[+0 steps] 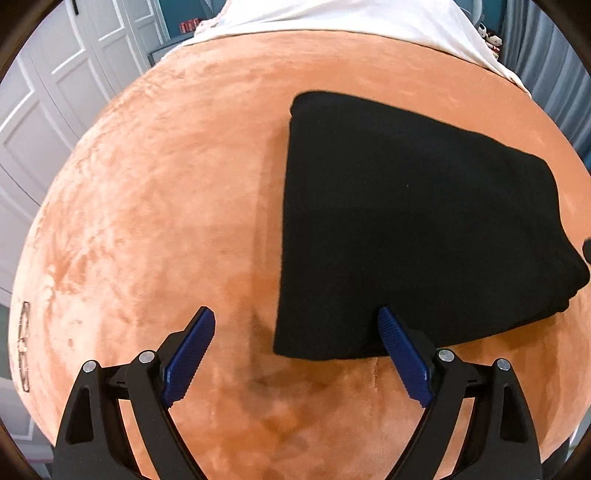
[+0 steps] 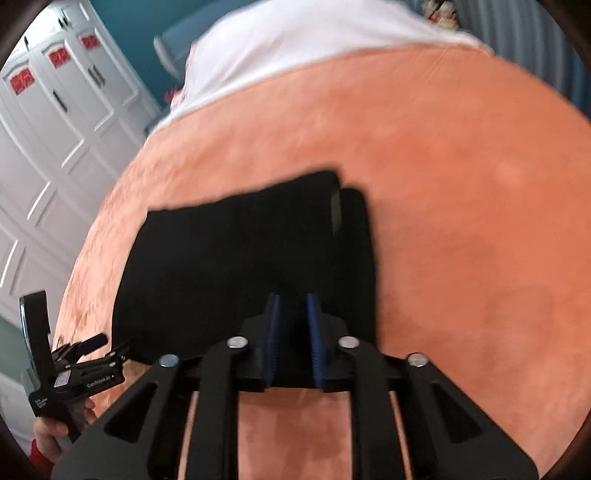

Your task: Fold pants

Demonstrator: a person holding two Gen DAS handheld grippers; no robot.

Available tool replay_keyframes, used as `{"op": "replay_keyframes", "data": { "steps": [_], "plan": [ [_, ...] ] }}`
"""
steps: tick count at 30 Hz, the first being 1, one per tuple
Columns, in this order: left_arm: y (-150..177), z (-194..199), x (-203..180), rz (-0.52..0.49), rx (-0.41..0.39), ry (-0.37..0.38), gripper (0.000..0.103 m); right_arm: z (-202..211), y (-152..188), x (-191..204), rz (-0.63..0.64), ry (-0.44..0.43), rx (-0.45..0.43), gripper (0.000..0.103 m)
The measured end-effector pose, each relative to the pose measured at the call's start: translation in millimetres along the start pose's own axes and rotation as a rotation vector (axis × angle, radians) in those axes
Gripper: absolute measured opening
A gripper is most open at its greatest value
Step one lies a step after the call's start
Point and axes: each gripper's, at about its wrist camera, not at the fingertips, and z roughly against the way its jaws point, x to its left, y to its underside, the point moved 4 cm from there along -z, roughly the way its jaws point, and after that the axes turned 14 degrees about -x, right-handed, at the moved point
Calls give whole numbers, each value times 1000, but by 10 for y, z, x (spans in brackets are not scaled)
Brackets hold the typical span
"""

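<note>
While folded pants (image 1: 406, 229) lie on the orange blanket (image 1: 166, 203), both claws apparently gape empty.

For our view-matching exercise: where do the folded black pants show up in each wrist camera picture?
Left wrist view: the folded black pants fill the right-centre.
Right wrist view: they lie centre-left, just beyond the fingers.
Shared landmark: the white sheet at the orange blanket's far edge.
</note>
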Motion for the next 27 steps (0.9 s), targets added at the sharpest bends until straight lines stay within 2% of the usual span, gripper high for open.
{"op": "replay_keyframes", "data": {
  "steps": [1,2,4,6,8,11,15,16,17,18,20,21,23,24,26,27],
  "plan": [
    [-17,51,36,28,-2,11,87,22,21,-96,20,52,0,49],
    [-33,80,64,55,-4,27,87,40,47,-188,19,77,12,50],
    [-65,172,153,138,-14,96,87,99,74,-271,-40,42,16,50],
    [-37,217,222,196,-2,134,87,135,106,-350,-101,17,11,51],
    [-16,204,313,226,16,115,87,146,148,-382,-98,24,17,51],
    [41,153,381,231,32,60,87,146,164,-283,-109,-30,26,52],
    [104,149,355,234,42,70,87,-135,230,-77,-75,-46,61,54],
    [86,157,317,223,40,69,87,-227,273,-50,-69,-46,84,49],
    [58,158,281,214,36,73,87,-258,290,-16,-59,-44,101,31],
    [8,165,244,209,26,84,87,-194,256,20,-42,-46,81,23],
    [-64,212,197,208,-2,109,87,-19,185,32,-42,-56,44,21],
    [-84,212,182,209,-4,116,87,46,183,-17,-53,-42,32,13],
    [-98,120,159,217,15,133,87,-59,329,-139,-65,-29,81,14],
    [-97,134,145,219,26,137,87,-165,460,-189,-76,-38,133,18],
    [-117,140,125,222,28,145,87,-114,440,-214,-128,-66,107,23],
    [-127,168,120,223,15,147,87,-29,367,-207,-139,-68,83,32]
  ]
}}
